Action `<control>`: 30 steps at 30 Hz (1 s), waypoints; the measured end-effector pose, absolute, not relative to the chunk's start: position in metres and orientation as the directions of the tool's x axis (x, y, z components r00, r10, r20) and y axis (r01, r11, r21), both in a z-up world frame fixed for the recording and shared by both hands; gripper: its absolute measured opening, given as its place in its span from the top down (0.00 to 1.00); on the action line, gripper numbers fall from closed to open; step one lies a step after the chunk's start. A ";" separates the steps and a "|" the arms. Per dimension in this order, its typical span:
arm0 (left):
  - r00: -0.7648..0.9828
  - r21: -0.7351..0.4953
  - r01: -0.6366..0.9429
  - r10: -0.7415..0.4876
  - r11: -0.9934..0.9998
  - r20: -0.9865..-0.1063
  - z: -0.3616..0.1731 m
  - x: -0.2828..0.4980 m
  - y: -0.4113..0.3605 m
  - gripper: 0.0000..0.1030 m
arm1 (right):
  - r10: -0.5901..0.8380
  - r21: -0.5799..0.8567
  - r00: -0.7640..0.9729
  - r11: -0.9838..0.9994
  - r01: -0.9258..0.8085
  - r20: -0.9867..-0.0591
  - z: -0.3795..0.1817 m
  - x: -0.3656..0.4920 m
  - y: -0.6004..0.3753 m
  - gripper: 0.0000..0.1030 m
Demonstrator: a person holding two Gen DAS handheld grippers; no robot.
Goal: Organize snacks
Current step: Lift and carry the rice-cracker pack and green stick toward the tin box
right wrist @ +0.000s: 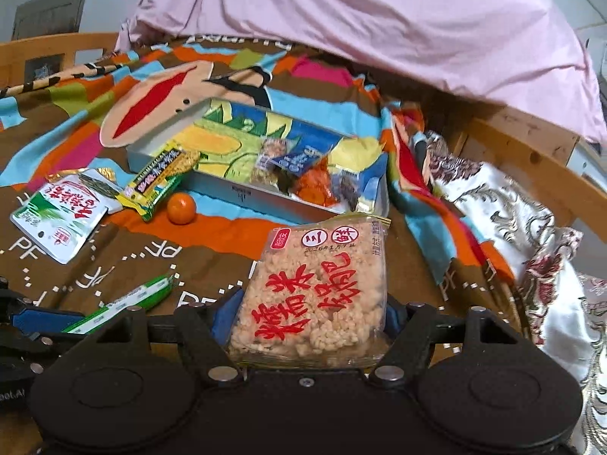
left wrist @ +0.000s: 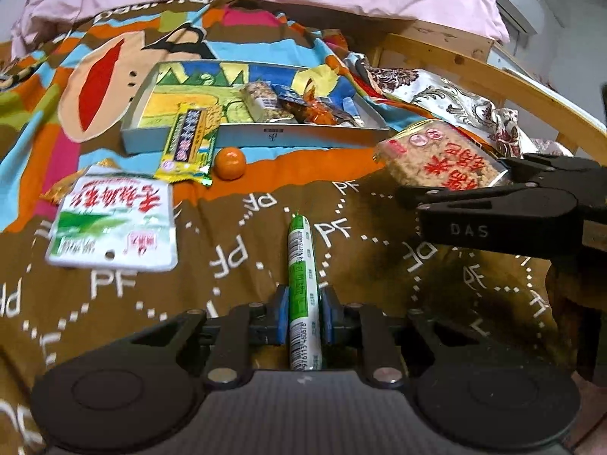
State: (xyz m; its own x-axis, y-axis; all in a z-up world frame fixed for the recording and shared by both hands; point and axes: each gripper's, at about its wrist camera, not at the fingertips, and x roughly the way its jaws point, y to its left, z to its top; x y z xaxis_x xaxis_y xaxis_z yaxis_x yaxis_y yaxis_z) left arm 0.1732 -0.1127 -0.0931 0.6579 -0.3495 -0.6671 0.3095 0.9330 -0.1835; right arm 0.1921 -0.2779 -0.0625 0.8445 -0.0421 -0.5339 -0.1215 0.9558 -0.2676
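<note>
Left gripper (left wrist: 304,320) is clamping a thin green-and-white stick snack (left wrist: 302,284), blue pads pressing both sides, the stick pointing forward over the brown part of the bedspread (left wrist: 235,235). Right gripper (right wrist: 309,322) is gripping a clear square pack of puffed rice cake (right wrist: 318,288) with red characters, jaws standing wide around the pack's lower edge, its top corner tilting toward the tin. Both items are being held above the bed, not resting in the tin. A shallow rectangular tin tray (left wrist: 288,137) with a cartoon print inside is sitting farther back on the bedspread; several small wrapped snacks are lying in its right half, including a nut-bar packet (left wrist: 261,100) and an orange-red packet (left wrist: 318,112). A yellow corn-print bar (left wrist: 189,144) is leaning over the tin's front left wall, half in and half out. A small orange fruit (left wrist: 230,163) is sitting just beside that bar, in front of the tin. A white-and-green packet (left wrist: 114,223) with red characters is lying flat to the left, well apart from the tin, with a gold wrapper edge showing beneath it. A pink quilt (right wrist: 379,19) is bunching up behind, and a wooden bed rail (right wrist: 531,159) is running along the right.
</note>
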 end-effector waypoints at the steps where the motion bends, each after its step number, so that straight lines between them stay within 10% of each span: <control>1: 0.656 -0.194 0.300 -0.350 0.934 -0.669 -0.092 0.172 -0.112 0.81 | -0.041 -0.270 0.849 0.955 -0.122 -0.526 -0.061 0.189 -0.278 0.29; 30: 0.855 -0.203 0.178 -0.254 0.963 -0.452 -0.026 0.197 -0.109 0.82 | 0.050 -0.198 0.928 0.971 -0.131 -0.369 -0.016 0.187 -0.292 0.29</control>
